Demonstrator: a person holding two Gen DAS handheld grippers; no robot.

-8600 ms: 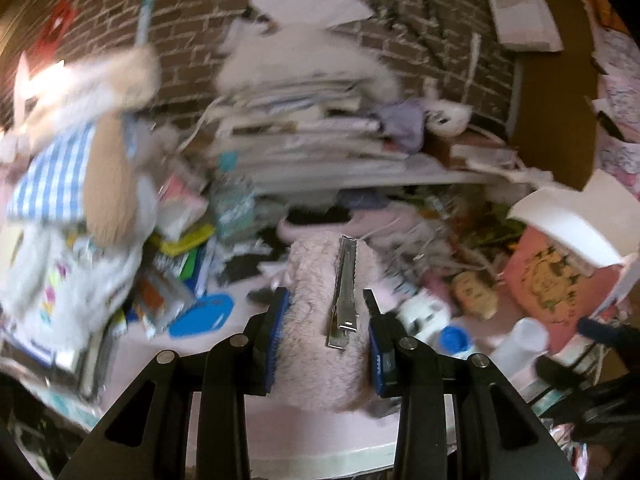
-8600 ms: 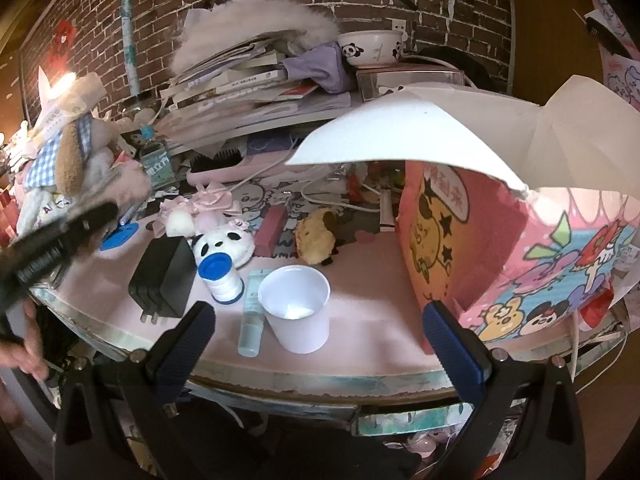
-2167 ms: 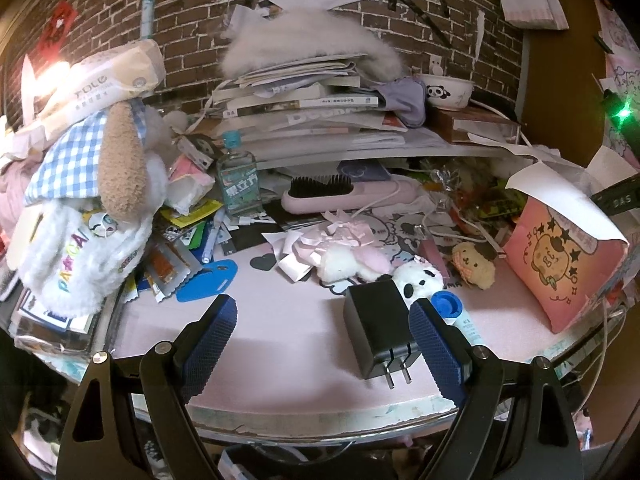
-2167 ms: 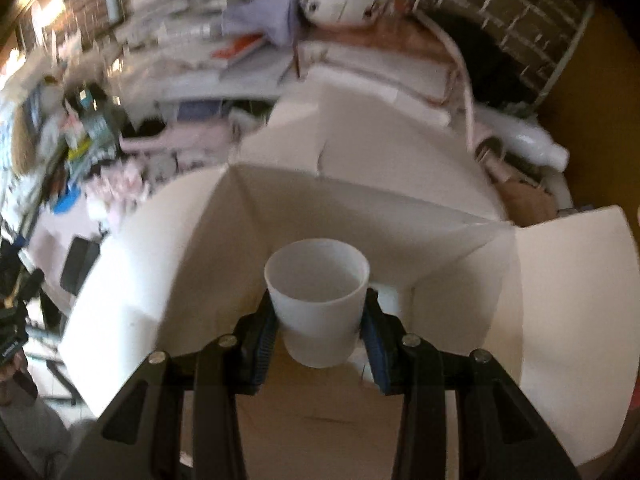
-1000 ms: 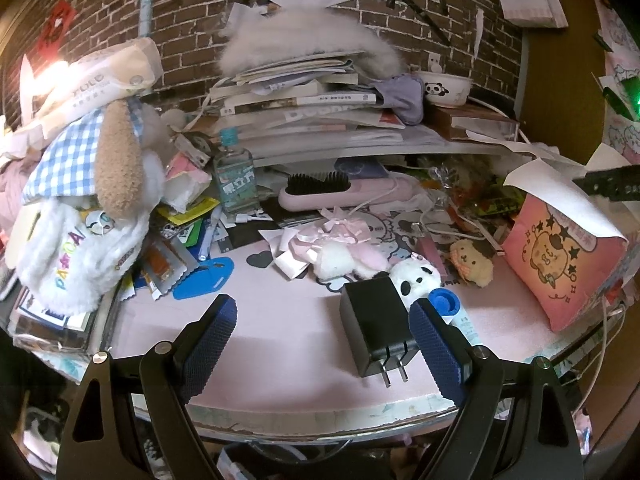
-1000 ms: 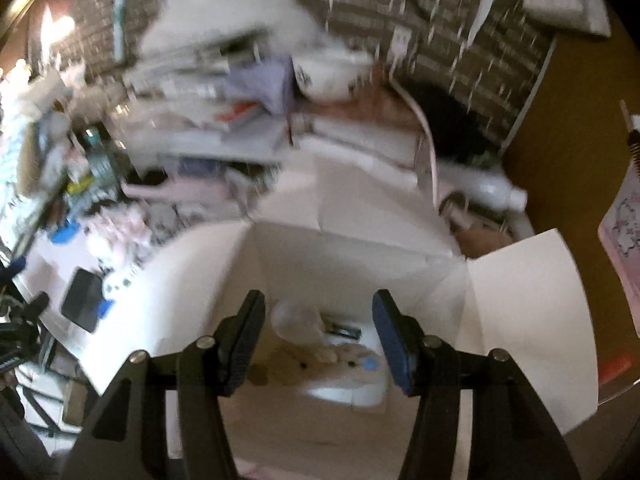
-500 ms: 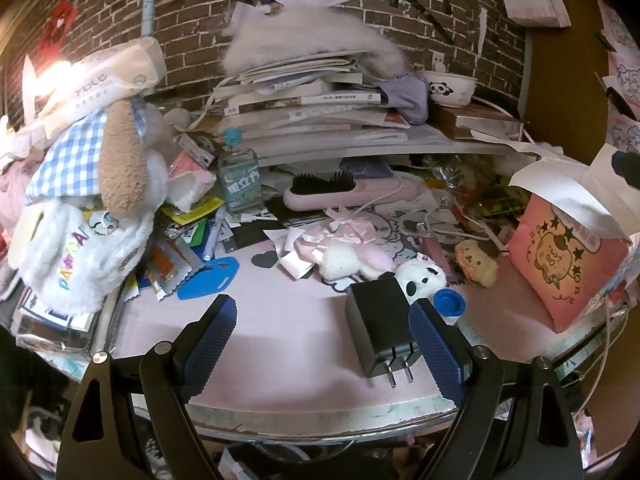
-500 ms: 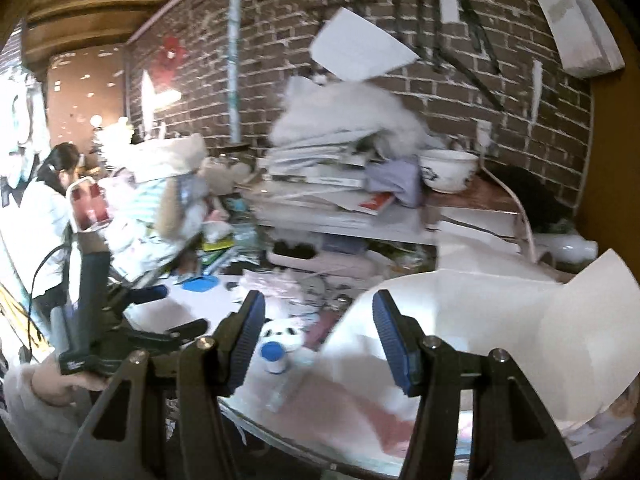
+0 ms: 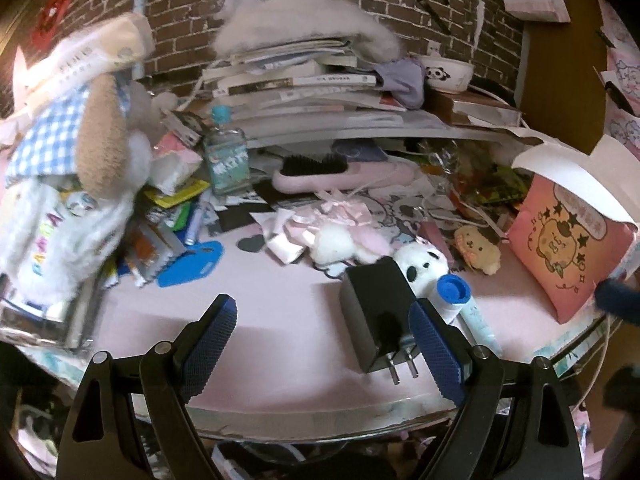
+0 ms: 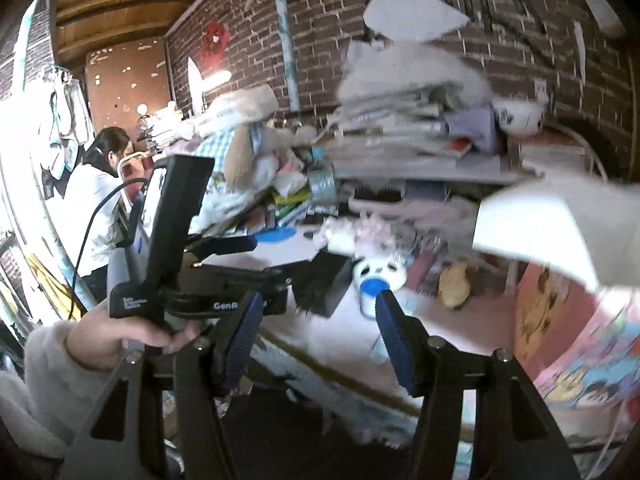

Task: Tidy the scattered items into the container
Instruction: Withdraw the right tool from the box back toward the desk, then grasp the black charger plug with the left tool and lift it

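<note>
I dropped the cup in the box (image 9: 568,236) and pulled my right gripper (image 10: 316,332) back, so both jaws gape empty, the plug (image 9: 376,312) just ahead of my left gripper's (image 9: 322,336) jaws.

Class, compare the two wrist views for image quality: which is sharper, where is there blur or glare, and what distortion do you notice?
Left wrist view: mostly sharp, the black charger crisp, slight smear on the plush dog at the left edge. Right wrist view: heavy motion blur over the book stack and white box flap, blown-out glare at the far left. Both: fisheye bending, dark corners.
</note>
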